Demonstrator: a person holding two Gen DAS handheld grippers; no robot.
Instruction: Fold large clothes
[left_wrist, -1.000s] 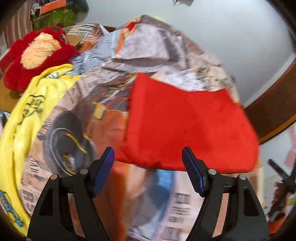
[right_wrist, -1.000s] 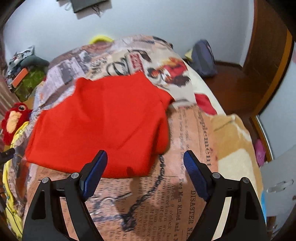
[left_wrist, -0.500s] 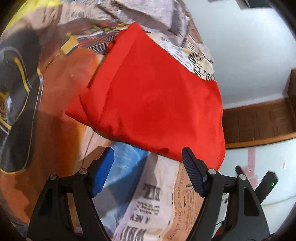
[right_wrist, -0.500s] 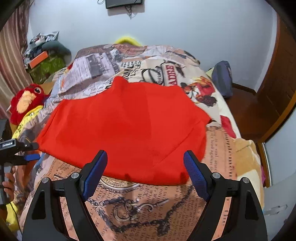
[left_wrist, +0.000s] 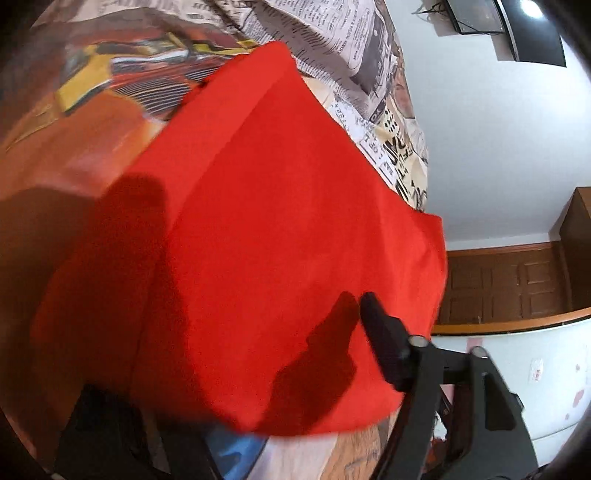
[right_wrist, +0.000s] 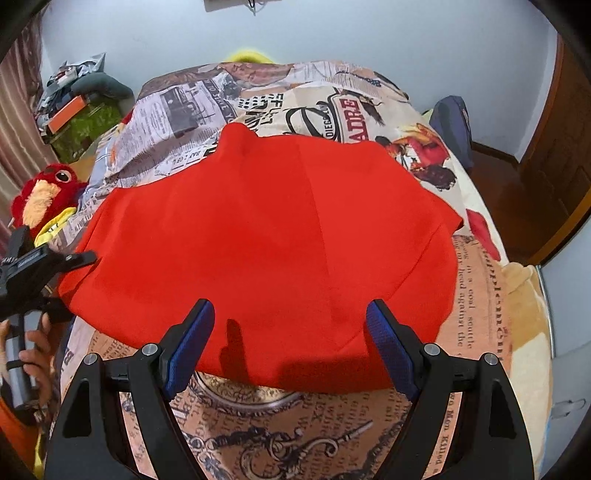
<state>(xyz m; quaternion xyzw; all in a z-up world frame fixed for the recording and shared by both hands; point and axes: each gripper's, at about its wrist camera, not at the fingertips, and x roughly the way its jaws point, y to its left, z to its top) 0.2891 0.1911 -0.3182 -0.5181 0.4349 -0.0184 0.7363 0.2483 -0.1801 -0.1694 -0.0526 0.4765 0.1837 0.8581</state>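
Observation:
A large red garment (right_wrist: 266, 236) lies spread flat on the printed bedspread (right_wrist: 295, 443). My right gripper (right_wrist: 291, 339) is open above its near hem, both blue pads over the cloth and apart from it. My left gripper (right_wrist: 79, 258) is at the garment's left edge, held by a hand (right_wrist: 29, 354). In the left wrist view the red garment (left_wrist: 277, 221) fills the frame, and my left gripper (left_wrist: 258, 339) is closing on its edge. One finger (left_wrist: 384, 347) lies on top; the other is hidden under the cloth.
A red plush toy (right_wrist: 40, 195) and a yellow cloth (right_wrist: 55, 225) lie at the bed's left side. Boxes and clutter (right_wrist: 77, 110) stand at the back left. A dark blue bag (right_wrist: 454, 122) sits by the wooden door (right_wrist: 554, 155) on the right.
The left gripper dropped and rolled onto the garment's edge; its left finger has gone under the cloth and its jaws have narrowed. The right gripper shifted along the near hem, still open.

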